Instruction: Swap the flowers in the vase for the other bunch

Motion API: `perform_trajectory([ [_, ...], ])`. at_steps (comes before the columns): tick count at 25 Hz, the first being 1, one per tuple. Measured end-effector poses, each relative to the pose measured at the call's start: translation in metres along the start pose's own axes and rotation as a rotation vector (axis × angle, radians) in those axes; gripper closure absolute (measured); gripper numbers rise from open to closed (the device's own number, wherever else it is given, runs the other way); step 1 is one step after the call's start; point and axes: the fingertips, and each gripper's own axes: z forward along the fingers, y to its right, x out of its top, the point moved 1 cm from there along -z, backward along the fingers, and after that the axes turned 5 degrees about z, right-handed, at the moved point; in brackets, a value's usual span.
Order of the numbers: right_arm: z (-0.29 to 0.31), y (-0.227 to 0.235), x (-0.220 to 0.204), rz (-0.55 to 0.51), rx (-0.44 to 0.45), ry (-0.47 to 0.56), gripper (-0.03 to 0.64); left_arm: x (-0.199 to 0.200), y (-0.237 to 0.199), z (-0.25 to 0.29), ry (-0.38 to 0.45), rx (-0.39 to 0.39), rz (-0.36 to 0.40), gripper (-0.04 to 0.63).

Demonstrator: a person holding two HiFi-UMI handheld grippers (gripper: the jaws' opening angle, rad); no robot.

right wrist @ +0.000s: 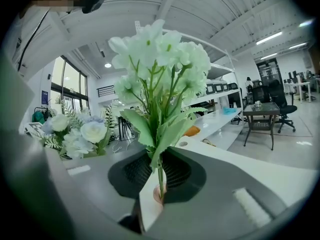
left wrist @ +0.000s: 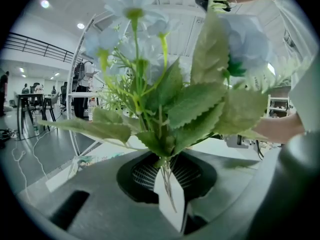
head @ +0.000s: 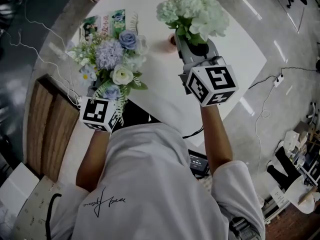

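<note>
White tabletop (head: 235,49) below: the jaws of your left gripper (left wrist: 167,184) clench the blue bunch (head: 112,59), and those of your right gripper (right wrist: 157,184) clench the pale green bunch (head: 195,9) over the pink vase (head: 172,39).

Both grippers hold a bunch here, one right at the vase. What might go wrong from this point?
1. The pink vase is small and mostly hidden under the pale green bunch in the head view. The right gripper, shut on that bunch's stem, may knock it over.
2. The left gripper pinches the mixed bouquet only by its thin stems, so the wide top might swivel or slip.
</note>
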Motion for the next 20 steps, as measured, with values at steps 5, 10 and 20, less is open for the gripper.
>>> perform_trajectory([
  [5,0.002,0.004,-0.009,0.011,-0.007,-0.008,0.565,-0.003,-0.001,-0.001,0.002,0.01,-0.009,0.535],
  [10,0.002,0.005,-0.013,0.011,-0.016,-0.011,0.563,-0.008,-0.003,-0.004,-0.004,0.015,-0.033,0.535],
  [20,0.001,0.012,-0.029,-0.002,-0.036,-0.045,0.55,-0.001,0.002,-0.002,0.018,0.004,-0.05,0.535],
])
